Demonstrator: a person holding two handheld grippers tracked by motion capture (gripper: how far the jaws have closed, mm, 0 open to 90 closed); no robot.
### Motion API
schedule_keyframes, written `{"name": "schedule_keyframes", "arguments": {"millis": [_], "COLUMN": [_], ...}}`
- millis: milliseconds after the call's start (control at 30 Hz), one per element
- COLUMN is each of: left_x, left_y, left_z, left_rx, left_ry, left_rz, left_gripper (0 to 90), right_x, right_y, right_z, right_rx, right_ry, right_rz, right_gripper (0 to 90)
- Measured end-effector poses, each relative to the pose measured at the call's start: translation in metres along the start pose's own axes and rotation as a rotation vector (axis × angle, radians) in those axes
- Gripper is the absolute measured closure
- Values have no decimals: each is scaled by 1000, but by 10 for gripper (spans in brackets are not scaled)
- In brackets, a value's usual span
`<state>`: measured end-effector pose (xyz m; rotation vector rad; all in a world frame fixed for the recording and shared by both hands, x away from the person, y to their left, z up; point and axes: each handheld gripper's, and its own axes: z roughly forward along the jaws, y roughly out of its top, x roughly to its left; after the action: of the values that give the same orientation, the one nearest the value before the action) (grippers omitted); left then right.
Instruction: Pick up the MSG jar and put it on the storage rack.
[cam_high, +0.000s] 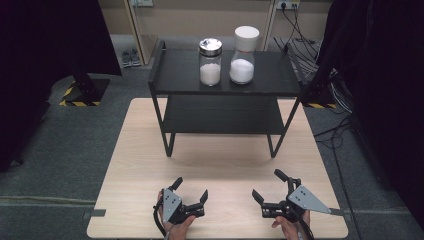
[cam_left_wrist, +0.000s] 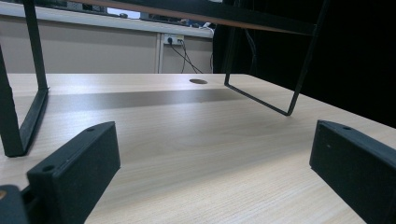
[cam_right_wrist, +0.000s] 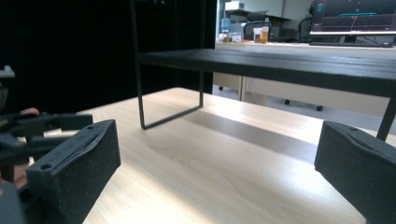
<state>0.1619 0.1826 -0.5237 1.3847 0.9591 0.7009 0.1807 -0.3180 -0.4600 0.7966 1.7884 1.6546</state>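
Looking down from the high view: light wood table (cam_high: 220, 165) w/ a black two-tier shelf (cam_high: 175, 75) standing at its far half. On the top tier, two clear jars of white powder side by side, apart, both upright: a metal-lid jar (cam_high: 210, 62) on the left and a white-cap jar (cam_high: 243, 56) on the right. Left gripper (cam_high: 191, 191) sits low at the near edge of the table, jaws spread wide, nothing between them. Right gripper (cam_high: 270, 186) mirrors it just to the right, jaws also spread, empty; grey three-cornered plate on top. Both are held by hands coming in from the bottom edge. Grippers are near each other but not touching, and well apart from the jars, which sit up on the shelf at the far side.

Left gripper view: both black jaws rise from the bottom corners, wide apart, bare tabletop between. Shelf legs stand ahead at left and right, underside of a tier across the top. Small dark round spot on the table farther back, prob. a hole, hard to tell.

Right gripper view: jaws again wide apart over bare wood. Shelf leg and lower tier ahead. At the left edge, the other gripper shows, partly cut off.
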Motion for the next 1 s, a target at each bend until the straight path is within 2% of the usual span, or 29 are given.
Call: {"name": "schedule_keyframes", "arguments": {"millis": [267,400,1000], "left_x": [1,1,1], "left_y": [0,0,-1], "left_z": [0,0,0], "left_rx": [-2,0,-4], "left_ry": [-1,-4,-6], "left_rz": [-4,-3,-1], "left_gripper": [10,9,9], "right_x": [-1,-6,-7], "right_y": [-14,-21,-23], "right_z": [-4,-6,-10], "right_rx": [-5,-21,-27], "right_ry": [-7,-4,-21], "right_rz": [-7,28,40], "right_gripper": [4,4,4]}}
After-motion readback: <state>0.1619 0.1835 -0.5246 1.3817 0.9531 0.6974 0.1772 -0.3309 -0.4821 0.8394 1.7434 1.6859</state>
